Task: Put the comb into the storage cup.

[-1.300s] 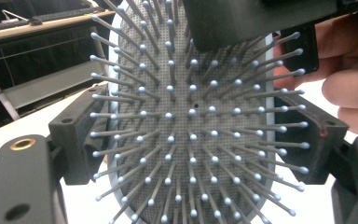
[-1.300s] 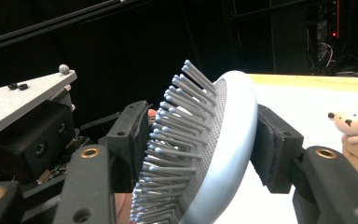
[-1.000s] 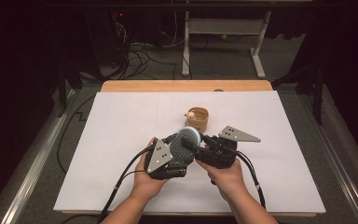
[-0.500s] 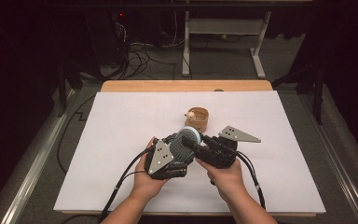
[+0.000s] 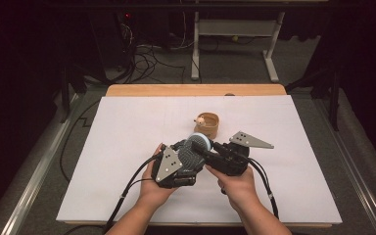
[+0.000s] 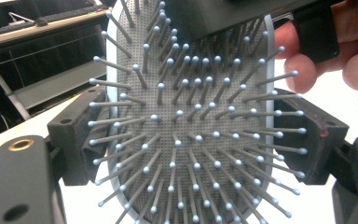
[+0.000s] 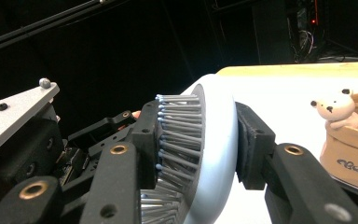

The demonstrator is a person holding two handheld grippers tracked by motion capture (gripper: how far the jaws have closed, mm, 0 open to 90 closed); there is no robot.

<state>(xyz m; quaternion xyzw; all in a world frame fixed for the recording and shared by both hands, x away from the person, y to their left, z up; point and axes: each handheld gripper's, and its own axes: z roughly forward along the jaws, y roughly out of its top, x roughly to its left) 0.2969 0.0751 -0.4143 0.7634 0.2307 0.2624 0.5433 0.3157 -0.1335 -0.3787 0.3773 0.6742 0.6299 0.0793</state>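
Right gripper view, hairbrush (image 7: 214, 154) unbranded, bear cup (image 7: 354, 144) with unreadable dark lettering

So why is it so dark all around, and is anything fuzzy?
High view: light falls on the white table, and the room behind is dim. Left gripper view: the hairbrush bristles are sharp, while the fingers at the edge look soft. Right gripper view: black background, the little bear cup lit and slightly soft.
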